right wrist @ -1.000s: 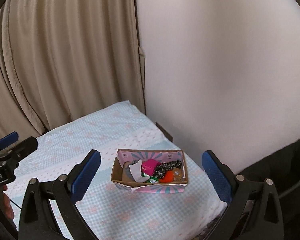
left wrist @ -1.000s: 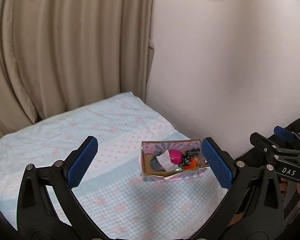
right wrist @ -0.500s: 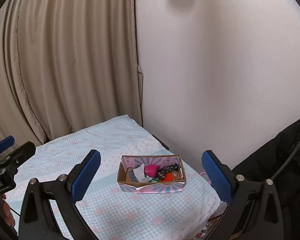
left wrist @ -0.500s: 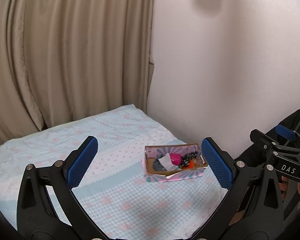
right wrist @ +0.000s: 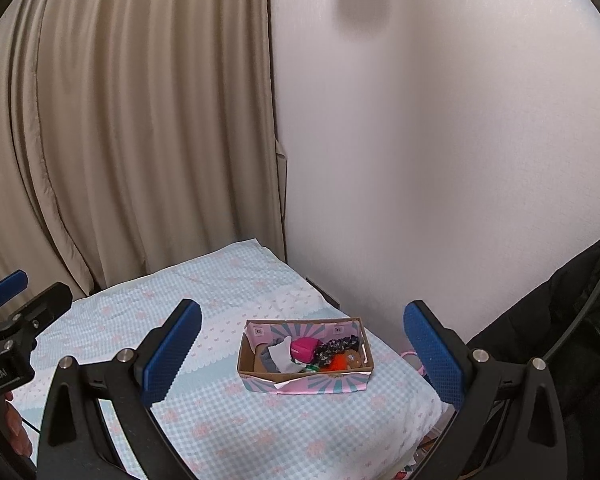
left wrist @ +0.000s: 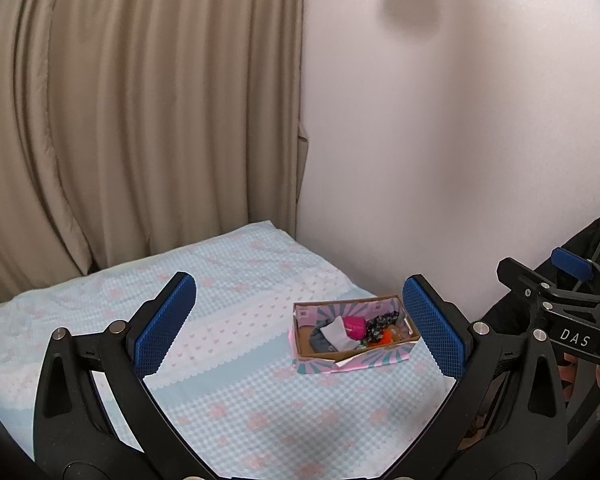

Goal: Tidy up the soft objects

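Note:
A small cardboard box [left wrist: 312, 354] [right wrist: 246, 360] with pink and teal printed sides stands on the bed near the wall. Inside lie several soft items: a magenta piece [left wrist: 354, 327] [right wrist: 303, 349], a white cloth [left wrist: 335, 333] [right wrist: 281, 356], a grey cloth, a dark patterned piece [right wrist: 338, 346] and an orange piece [right wrist: 339, 362]. My left gripper [left wrist: 300, 322] is open and empty, held well back from the box. My right gripper [right wrist: 303, 346] is open and empty, also well back, with the box between its fingers in its view.
The bed [left wrist: 228, 392] [right wrist: 204, 408] has a light blue checked cover with pink flowers. Beige curtains [left wrist: 140, 120] hang behind it. A white wall [left wrist: 460, 140] runs along its right side. A dark garment [right wrist: 560, 340] is at the right.
Both grippers have drawn back and up from the box, which now looks smaller and farther. The box and its contents have not moved. Both grippers stay open.

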The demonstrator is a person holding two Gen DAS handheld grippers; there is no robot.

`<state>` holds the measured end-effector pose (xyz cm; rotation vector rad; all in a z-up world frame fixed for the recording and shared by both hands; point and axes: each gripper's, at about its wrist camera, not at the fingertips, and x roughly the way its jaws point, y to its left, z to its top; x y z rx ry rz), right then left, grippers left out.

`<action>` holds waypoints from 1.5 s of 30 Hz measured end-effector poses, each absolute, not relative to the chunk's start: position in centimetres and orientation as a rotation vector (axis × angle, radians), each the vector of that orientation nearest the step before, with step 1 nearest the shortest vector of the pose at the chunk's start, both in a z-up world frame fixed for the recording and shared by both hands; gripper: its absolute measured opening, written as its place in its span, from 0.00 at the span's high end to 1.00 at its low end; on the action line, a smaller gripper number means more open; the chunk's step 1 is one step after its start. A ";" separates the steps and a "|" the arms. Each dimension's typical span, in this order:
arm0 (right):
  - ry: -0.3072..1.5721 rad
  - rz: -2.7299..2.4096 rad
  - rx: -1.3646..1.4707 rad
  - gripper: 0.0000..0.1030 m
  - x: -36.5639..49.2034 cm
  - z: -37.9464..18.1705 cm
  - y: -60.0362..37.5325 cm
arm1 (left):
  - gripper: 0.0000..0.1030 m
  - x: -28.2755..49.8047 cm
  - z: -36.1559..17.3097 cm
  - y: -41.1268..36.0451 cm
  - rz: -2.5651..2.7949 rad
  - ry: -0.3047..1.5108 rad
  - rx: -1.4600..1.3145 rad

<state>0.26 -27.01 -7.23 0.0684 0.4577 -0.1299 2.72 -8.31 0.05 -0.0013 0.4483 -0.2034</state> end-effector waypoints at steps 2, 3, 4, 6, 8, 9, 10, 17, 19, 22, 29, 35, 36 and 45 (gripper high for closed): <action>0.458 -0.130 0.071 0.02 0.6 -7.4 -27.1 | 0.00 2.8 0.1 -8.5 -0.206 0.445 0.004; 0.458 -0.131 0.071 0.02 0.8 -7.4 -27.1 | 0.00 2.8 0.2 -8.6 -0.207 0.443 0.005; 0.458 -0.131 0.071 0.02 0.9 -7.4 -27.2 | 0.00 2.8 0.2 -8.7 -0.207 0.440 0.006; 0.457 -0.131 0.071 0.02 1.0 -7.4 -27.2 | 0.00 3.0 0.1 -8.8 -0.209 0.439 0.006; 0.457 -0.132 0.071 0.02 1.2 -7.4 -27.3 | 0.00 3.2 0.1 -8.9 -0.214 0.439 0.003; 0.457 -0.132 0.071 0.02 1.2 -7.4 -27.3 | 0.00 3.3 0.0 -8.9 -0.217 0.439 0.001; 0.457 -0.133 0.072 0.02 1.3 -7.4 -27.3 | 0.00 3.3 0.0 -8.9 -0.218 0.438 0.001; 0.460 -0.136 0.072 0.02 1.4 -7.3 -27.5 | 0.00 3.6 -0.1 -9.2 -0.219 0.438 0.007; 0.460 -0.136 0.071 0.02 1.4 -7.3 -27.5 | 0.00 3.6 -0.2 -9.3 -0.220 0.439 0.005; 0.461 -0.138 0.073 0.02 1.5 -7.3 -27.7 | 0.00 3.9 -0.3 -9.5 -0.224 0.440 0.006; 0.453 -0.140 0.073 0.02 1.5 -7.2 -27.8 | 0.00 4.2 -0.4 -9.8 -0.223 0.440 0.012; 0.440 -0.139 0.074 0.02 1.4 -6.9 -27.9 | 0.00 4.0 -0.1 -9.9 -0.217 0.423 0.017; 0.438 -0.139 0.073 0.02 1.4 -6.8 -27.9 | 0.00 3.9 0.0 -9.9 -0.217 0.419 0.017; 0.427 -0.140 0.073 0.02 1.7 -6.3 -27.6 | 0.00 3.5 0.2 -10.2 -0.199 0.386 0.041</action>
